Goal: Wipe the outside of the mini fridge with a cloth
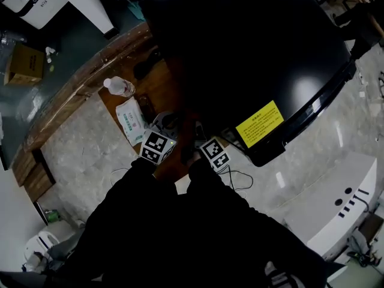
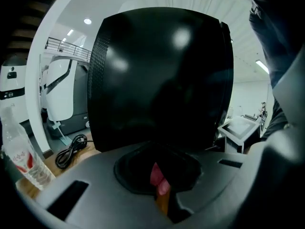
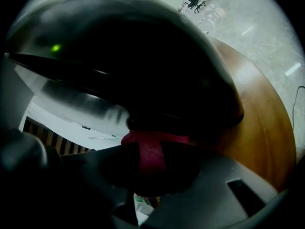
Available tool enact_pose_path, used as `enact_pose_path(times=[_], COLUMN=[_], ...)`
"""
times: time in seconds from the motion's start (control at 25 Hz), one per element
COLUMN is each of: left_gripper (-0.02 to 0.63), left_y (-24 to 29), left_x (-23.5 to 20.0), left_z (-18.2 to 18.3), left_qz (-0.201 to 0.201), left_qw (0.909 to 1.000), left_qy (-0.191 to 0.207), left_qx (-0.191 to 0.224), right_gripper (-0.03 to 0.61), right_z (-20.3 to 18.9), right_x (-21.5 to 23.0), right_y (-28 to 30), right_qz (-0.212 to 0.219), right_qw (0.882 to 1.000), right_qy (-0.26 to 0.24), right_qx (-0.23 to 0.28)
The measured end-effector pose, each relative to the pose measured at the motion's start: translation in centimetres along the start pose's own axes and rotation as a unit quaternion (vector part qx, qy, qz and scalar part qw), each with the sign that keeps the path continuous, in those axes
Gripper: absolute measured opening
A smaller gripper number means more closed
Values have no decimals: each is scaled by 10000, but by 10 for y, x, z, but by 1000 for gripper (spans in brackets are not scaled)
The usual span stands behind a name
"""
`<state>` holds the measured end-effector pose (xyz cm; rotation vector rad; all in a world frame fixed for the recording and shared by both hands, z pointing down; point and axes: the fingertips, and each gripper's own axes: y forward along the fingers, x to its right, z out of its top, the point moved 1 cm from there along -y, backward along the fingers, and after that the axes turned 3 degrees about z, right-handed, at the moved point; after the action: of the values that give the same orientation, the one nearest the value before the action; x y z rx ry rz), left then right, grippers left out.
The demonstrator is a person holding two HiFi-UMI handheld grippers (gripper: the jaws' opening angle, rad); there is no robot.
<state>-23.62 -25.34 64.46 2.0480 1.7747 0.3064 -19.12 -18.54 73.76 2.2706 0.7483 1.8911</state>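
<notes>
The black mini fridge [image 1: 252, 53] stands on the wooden table [image 1: 90, 77], with a yellow label low on its side. In the left gripper view the fridge [image 2: 162, 75] fills the middle, a short way ahead. My left gripper [image 2: 158, 179] is shut, with a small pink-red fold of cloth [image 2: 156, 173] pinched in it. My right gripper [image 3: 150, 152] is shut on the red cloth [image 3: 151, 147], whose top edge lies against the dark fridge [image 3: 143, 80]. In the head view both marker cubes sit close together below the fridge, and the jaws are lost in shadow.
A water bottle [image 1: 118, 87] and a pack of wipes [image 1: 131, 122] lie on the table left of the grippers. A coiled black cable [image 2: 71, 149] and the bottle [image 2: 21, 154] sit left of the fridge. White machines [image 1: 336, 203] stand on the floor around.
</notes>
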Motion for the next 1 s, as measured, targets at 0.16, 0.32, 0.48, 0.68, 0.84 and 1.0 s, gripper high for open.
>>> enact_pose_path(times=[0.16,0.32,0.48,0.68,0.84,1.0], left_gripper=[6,6,6,6,6,6], left_y=[14,1,-29,-69,-105,-131], left_x=[-5,-16,-32,-71,-100,-120], left_z=[-17,-8,20,85,138,191], left_qz=[-555,-975,-1270,-1247,-1150,-1041], left_qw=[9984,9952,9918,9896,9860,9783], left_qy=[-55,-54,-49,-31,225,366], left_qx=[-94,-44,145,718,1189,1756], right_gripper=[91,89,89,89,89,91], right_z=[-2,-11,-19,-18,-22,-11], right_x=[28,48,26,-101,-212,-311], right_y=[5,9,-2,-9,-15,-13], right_qz=[-468,-836,-823,326,1252,2208], right_qw=[9979,9942,9928,9921,9799,9567], right_qy=[-212,-315,-304,-691,-1206,-1687], right_qx=[386,607,819,998,981,873])
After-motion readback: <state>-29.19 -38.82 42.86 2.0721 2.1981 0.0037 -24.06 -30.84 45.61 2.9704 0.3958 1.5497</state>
